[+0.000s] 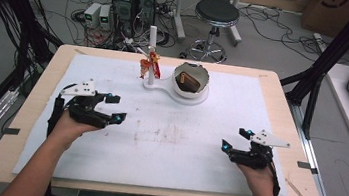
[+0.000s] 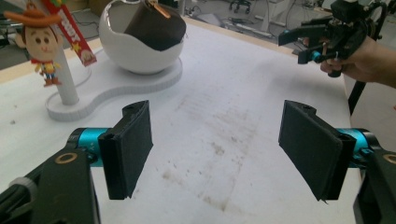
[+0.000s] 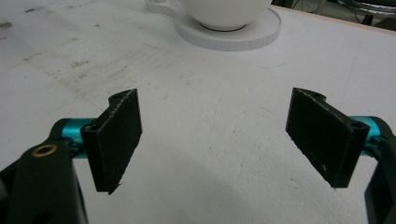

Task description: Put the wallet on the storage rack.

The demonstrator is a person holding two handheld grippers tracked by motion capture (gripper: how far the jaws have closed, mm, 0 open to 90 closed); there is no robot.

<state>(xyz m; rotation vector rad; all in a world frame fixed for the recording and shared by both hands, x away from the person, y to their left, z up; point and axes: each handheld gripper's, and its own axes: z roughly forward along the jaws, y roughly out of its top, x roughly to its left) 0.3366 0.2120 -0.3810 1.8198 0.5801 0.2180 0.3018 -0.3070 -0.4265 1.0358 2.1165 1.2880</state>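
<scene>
A white stand (image 1: pixel 163 87) sits at the far middle of the white mat (image 1: pixel 170 153). Its round white bowl (image 1: pixel 189 95) holds a brown pouch (image 1: pixel 188 81), seen close in the left gripper view as bowl (image 2: pixel 135 58) and pouch (image 2: pixel 156 25). A small cowboy figure (image 1: pixel 148 64) hangs on the stand's thin post (image 1: pixel 153 37); the figure (image 2: pixel 42 46) shows at upper left. My left gripper (image 1: pixel 115 108) (image 2: pixel 219 149) is open over bare mat at the left. My right gripper (image 1: pixel 236 139) (image 3: pixel 215 140) is open over bare mat at the right, also visible as the far gripper (image 2: pixel 294 46). Both are empty.
The mat covers a wooden table (image 1: pixel 286 112) with bare edges around it. Behind the table are a black stool (image 1: pixel 216 12), computer boxes (image 1: pixel 134 2) and loose cables on the floor. Black frame poles (image 1: pixel 334 52) rise at both sides.
</scene>
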